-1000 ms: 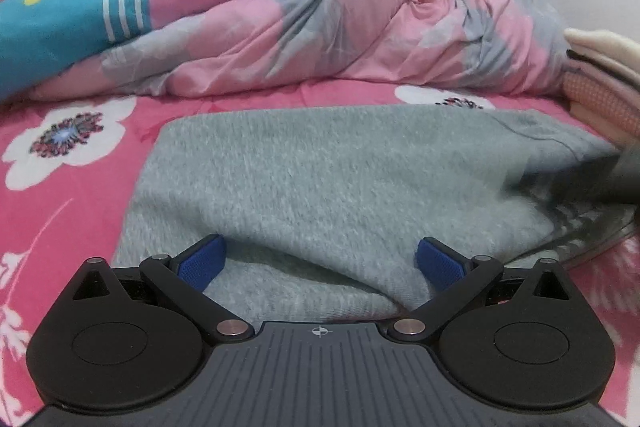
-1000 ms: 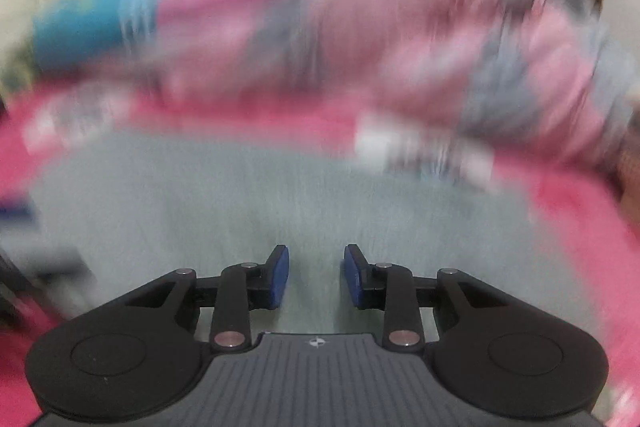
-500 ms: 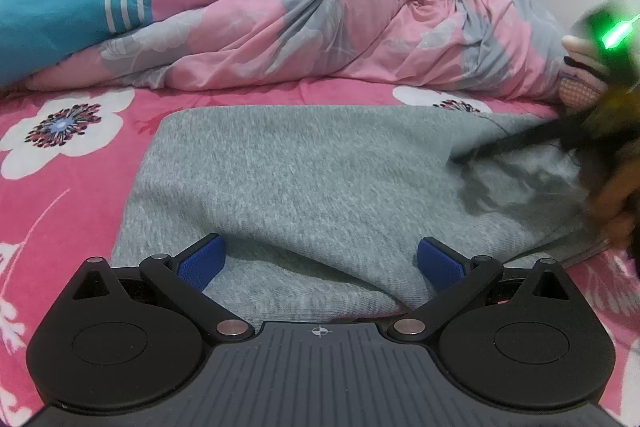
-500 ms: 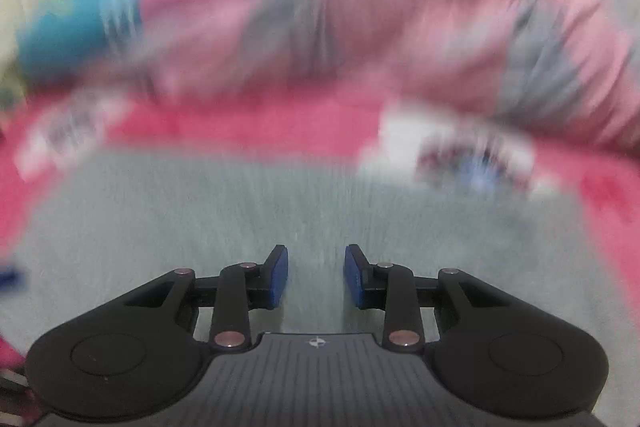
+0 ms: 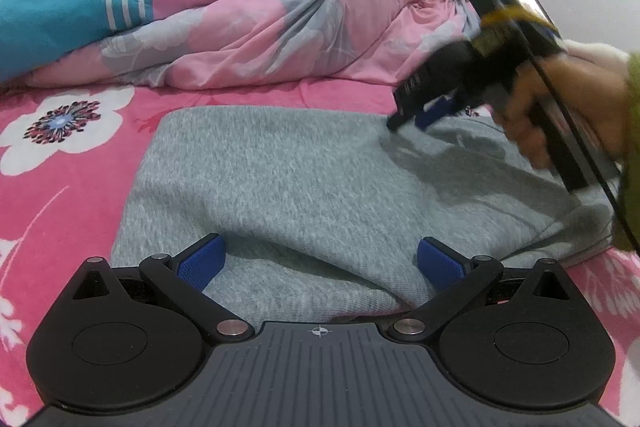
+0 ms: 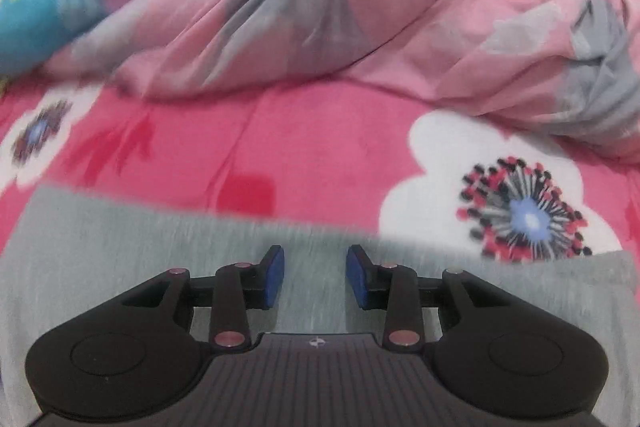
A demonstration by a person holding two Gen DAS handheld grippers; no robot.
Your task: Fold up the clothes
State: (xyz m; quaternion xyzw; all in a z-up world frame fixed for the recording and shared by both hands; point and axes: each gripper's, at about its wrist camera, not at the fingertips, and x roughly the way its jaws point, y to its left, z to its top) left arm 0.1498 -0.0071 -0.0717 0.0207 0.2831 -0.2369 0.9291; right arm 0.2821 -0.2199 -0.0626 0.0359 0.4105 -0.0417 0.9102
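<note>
Grey garment (image 5: 304,187) lies flat on the pink floral bed sheet (image 5: 72,195), its near hem rumpled into a fold just ahead of my left tool (image 5: 320,263). Left tool: blue pads wide apart, one at each side of that fold, gripping nothing; same stance and same place as a second ago.

Right tool (image 6: 315,277): pads parted and still widening, a little further apart than a second ago, with only grey cloth seen below the gap, nothing clamped. It now sits over the garment's far edge, where grey meets pink sheet; a second ago its view was filled mostly with grey fabric. Whether the tips touch the cloth I cannot tell, as the view is motion-blurred.

From the left wrist view, the right tool (image 5: 424,115) and my right hand (image 5: 560,107) are now well inside the frame above the garment's far right part; a second ago only a dark blur showed at that edge.

Crumpled pink-grey quilt (image 5: 280,19) lies behind, unchanged.
</note>
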